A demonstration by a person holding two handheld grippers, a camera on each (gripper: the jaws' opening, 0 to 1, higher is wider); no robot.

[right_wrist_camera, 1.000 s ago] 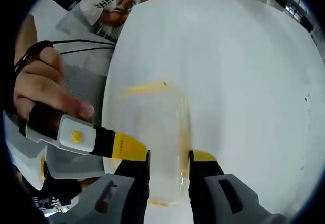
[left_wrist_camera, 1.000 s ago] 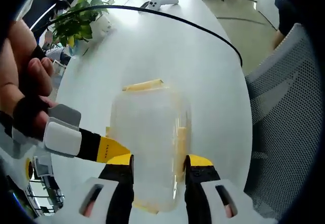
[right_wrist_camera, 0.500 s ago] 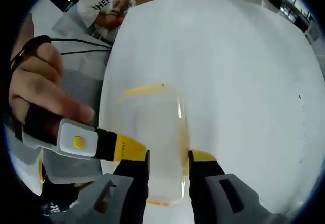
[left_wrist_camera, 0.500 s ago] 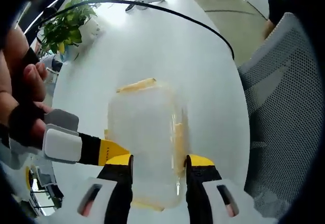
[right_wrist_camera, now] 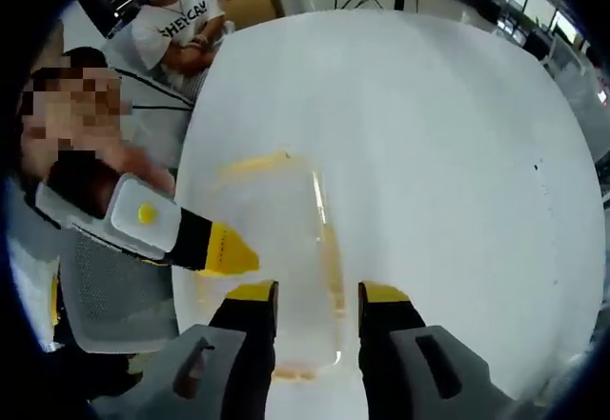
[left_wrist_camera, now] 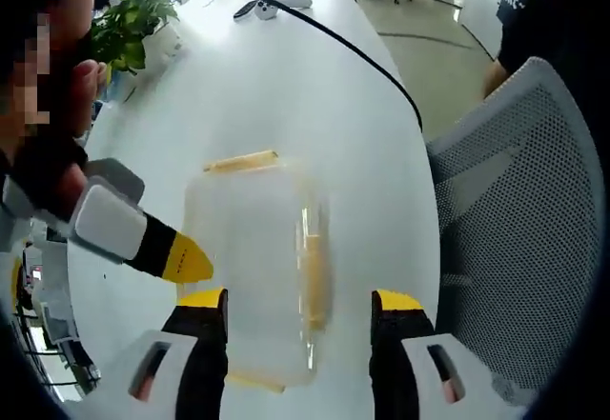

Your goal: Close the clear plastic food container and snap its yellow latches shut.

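Since half a second ago the left gripper [left_wrist_camera: 298, 308] has spread its jaws: they pinched the near end of the clear food container [left_wrist_camera: 255, 266] then, and now stand wide apart, clear of its walls on both sides. In the right gripper view the other gripper's yellow-tipped jaw has drawn back a little from the box's side.

Right gripper [right_wrist_camera: 315, 298]: jaws apart, straddling the near end of the container [right_wrist_camera: 276, 258]; whether they touch the plastic I cannot tell.

Location: box sits flat on the white worktop [left_wrist_camera: 286, 87], long axis running away from each camera, between the two grippers, which face it from opposite ends. Mesh chair [left_wrist_camera: 515, 230] just beside the worktop edge; potted plant [left_wrist_camera: 129, 25] and black cable [left_wrist_camera: 362, 53] well apart at the far end.

Progress, as a judgement: lid looks down on the box, outline square and flush. Yellow latch strips [left_wrist_camera: 242, 162] show at the far end, along one long side [left_wrist_camera: 313, 282], and at the near end. Whether any is snapped home cannot be read from here; remaining work is likely pressing or checking latches.

Look of the thing: rectangular, rounded corners, cloudy-clear plastic, apparently empty, faint glare along one lid edge.
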